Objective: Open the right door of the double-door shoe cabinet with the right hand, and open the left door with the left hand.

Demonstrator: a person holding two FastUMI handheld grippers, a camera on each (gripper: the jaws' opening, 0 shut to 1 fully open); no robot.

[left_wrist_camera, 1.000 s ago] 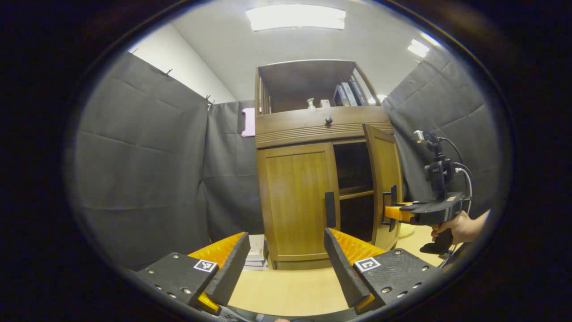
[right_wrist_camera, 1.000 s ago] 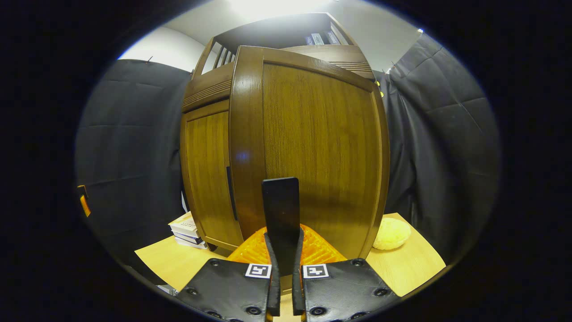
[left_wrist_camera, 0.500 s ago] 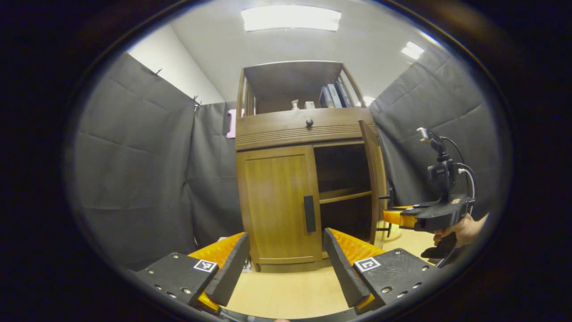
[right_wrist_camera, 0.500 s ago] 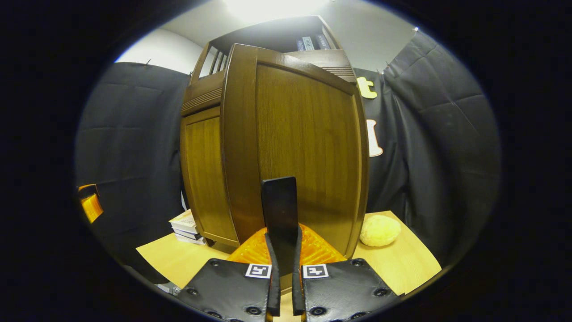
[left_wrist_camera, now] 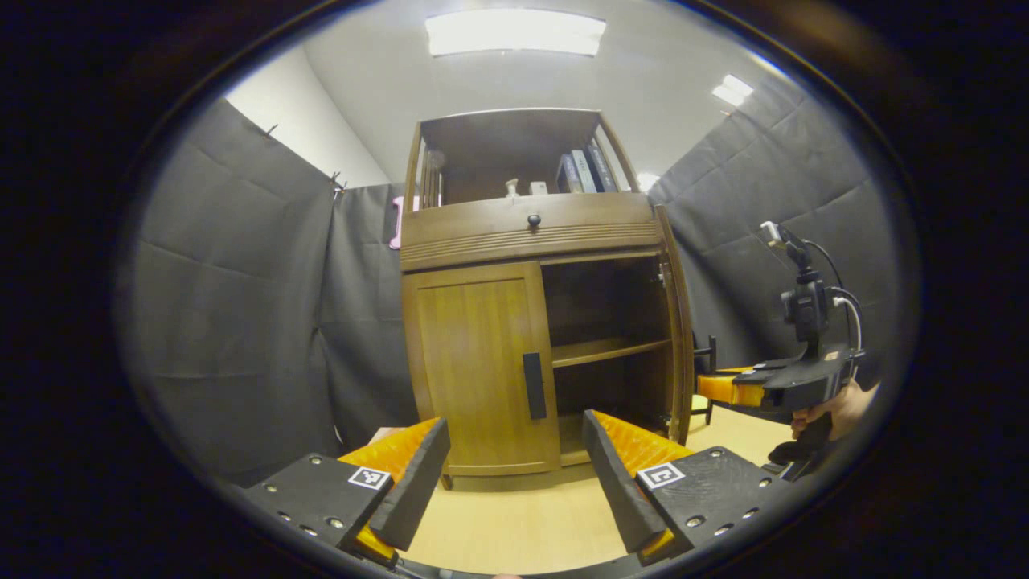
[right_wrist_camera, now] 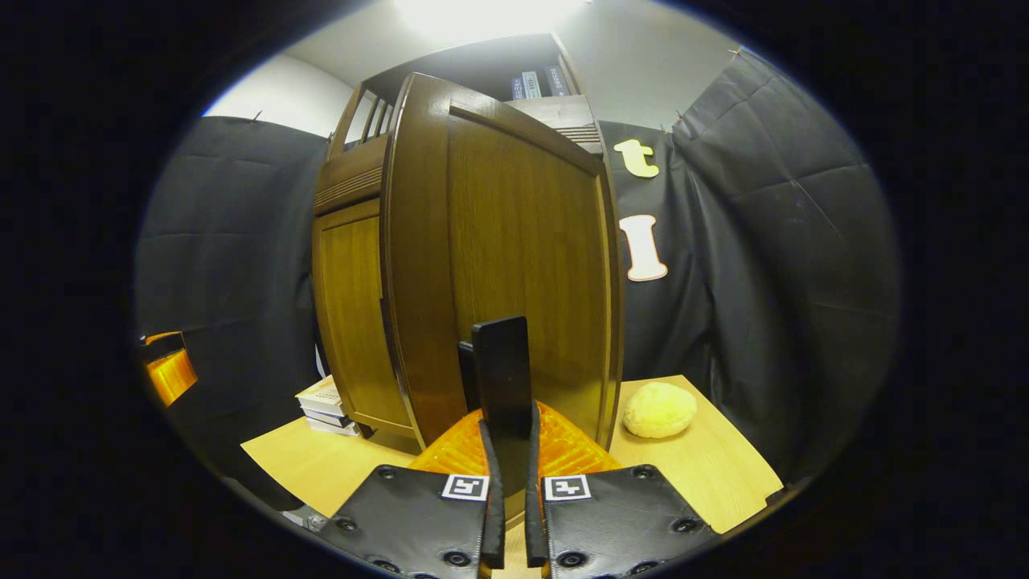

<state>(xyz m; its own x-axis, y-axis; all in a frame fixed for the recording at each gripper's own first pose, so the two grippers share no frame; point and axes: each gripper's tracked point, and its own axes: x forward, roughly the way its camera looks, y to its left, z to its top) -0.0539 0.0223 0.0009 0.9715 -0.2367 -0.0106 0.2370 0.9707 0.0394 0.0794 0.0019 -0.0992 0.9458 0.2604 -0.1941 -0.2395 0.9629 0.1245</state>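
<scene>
Right gripper (right_wrist_camera: pixel 509 450) is clamped on the right door's handle (right_wrist_camera: pixel 500 374), right door (right_wrist_camera: pixel 514 265) swung wide. Left gripper (left_wrist_camera: pixel 514 474) gapes empty; left door (left_wrist_camera: pixel 474 370) sits closed just ahead. Risks: over-swinging the hinge, handle slipping out, left fingers missing the left handle (left_wrist_camera: pixel 534 386).

Open bench before the shut left door; right side crowded by the swung door.

The left tongs (left_wrist_camera: pixel 514 474) stand spread over bare bench (left_wrist_camera: pixel 514 523), nothing between them and the left door (left_wrist_camera: pixel 482 370) with its black handle (left_wrist_camera: pixel 534 386). The right door (right_wrist_camera: pixel 514 265) juts outward toward the bench's right edge, its handle (right_wrist_camera: pixel 502 378) pinched by the right tongs (right_wrist_camera: pixel 510 458). A yellow lump (right_wrist_camera: pixel 659 410) sits behind that door; stacked books (right_wrist_camera: pixel 325 402) lie beside the cabinet's left foot.
</scene>
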